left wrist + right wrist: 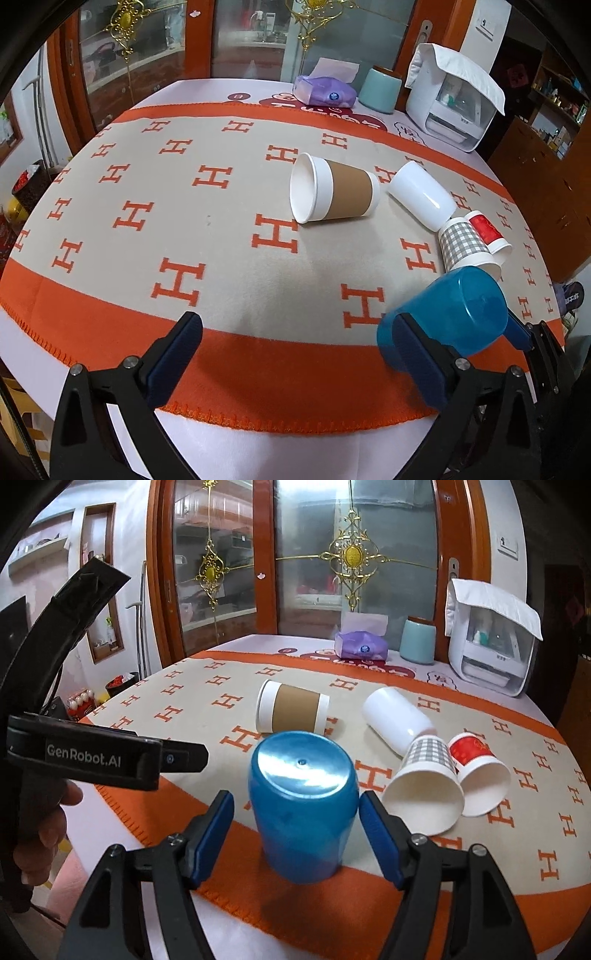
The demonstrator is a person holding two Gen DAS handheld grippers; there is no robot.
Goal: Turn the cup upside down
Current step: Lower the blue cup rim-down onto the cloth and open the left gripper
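A blue plastic cup [303,808] stands upside down on the orange border of the cloth, base up, between the fingers of my right gripper [295,834]. The jaws are open and stand a little apart from its sides. It also shows in the left wrist view [450,310], behind my left gripper's right finger. My left gripper [295,354] is open and empty over the cloth's front edge. In the right wrist view its body [99,757] is at the left.
On the H-patterned cloth [221,229] lie a brown-sleeved paper cup [332,192], a white cup [421,195], a checked cup [465,243] and a red cup [487,229], all on their sides. A tissue pack [325,92], teal jar [380,88] and white appliance [450,99] stand at the back.
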